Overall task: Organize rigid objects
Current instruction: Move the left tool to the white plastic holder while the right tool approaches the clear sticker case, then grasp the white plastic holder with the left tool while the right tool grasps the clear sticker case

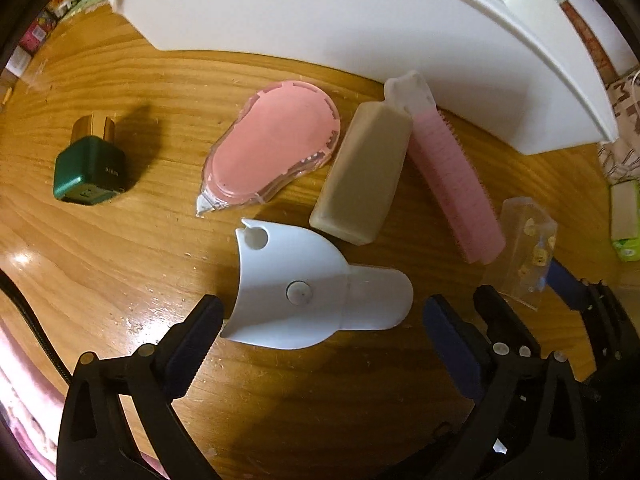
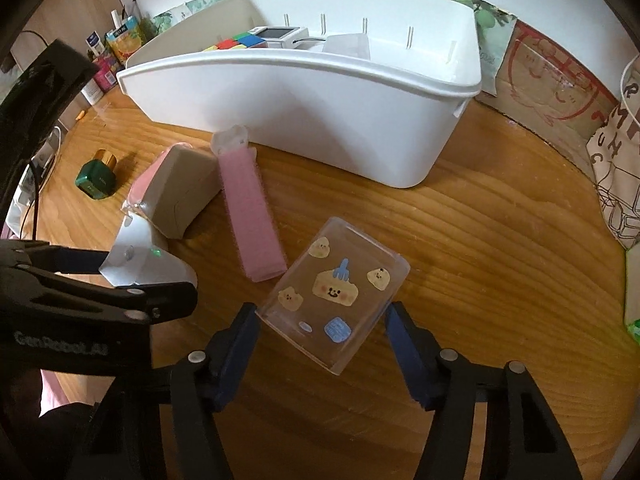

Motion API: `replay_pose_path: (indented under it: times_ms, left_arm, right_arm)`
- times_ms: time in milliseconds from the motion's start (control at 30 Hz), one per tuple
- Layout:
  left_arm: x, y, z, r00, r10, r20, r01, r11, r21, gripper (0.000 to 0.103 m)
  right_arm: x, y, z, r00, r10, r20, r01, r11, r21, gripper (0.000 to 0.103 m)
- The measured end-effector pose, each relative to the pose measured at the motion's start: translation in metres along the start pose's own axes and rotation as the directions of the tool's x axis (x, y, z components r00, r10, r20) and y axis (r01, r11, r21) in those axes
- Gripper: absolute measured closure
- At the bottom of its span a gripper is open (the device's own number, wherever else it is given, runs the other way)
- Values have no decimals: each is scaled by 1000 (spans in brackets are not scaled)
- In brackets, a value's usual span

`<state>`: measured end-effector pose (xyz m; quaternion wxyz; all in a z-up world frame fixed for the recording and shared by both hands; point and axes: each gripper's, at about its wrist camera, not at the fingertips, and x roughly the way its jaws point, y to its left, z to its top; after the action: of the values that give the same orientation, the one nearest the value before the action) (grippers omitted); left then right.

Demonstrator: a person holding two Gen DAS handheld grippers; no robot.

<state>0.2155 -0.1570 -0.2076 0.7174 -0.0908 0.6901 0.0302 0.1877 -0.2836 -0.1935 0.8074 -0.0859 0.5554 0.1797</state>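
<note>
A white fan-shaped plastic piece [image 1: 280,272] lies flat on the wooden table [image 1: 120,264]. My left gripper [image 1: 322,310] points straight down over it, open, one finger on each side and neither pad touching. To its right a clear box with cartoon stickers [image 2: 336,292] sits between the pads of my right gripper [image 2: 322,314], which is shut on its two long sides. The left wrist view shows that box [image 1: 520,248] tilted up on one edge. A pink correction tape [image 1: 276,144], a beige block [image 1: 364,176] and a pink comb-like piece [image 1: 452,184] lie behind them.
A large white bin [image 2: 320,112] stands at the back with a colour cube [image 2: 236,42] and a small device [image 2: 280,34] inside. A green bottle with a gold cap [image 1: 90,168] lies to the left. A cardboard box [image 2: 552,80] and a printed bag [image 2: 616,184] border the right side.
</note>
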Motion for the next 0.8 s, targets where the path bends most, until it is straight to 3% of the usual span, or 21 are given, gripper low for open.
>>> replay_pose_path:
  times_ms: [300, 800]
  left_arm:
    - [7, -22, 8, 997, 79, -14, -78, 997, 10, 3]
    - [2, -24, -3, 996, 87, 12, -87, 996, -2, 9]
  right_arm:
    - [1, 4, -3, 1000, 6, 8, -6, 999, -44, 39]
    - [-2, 7, -6, 1000, 4, 4, -4, 997, -76, 40]
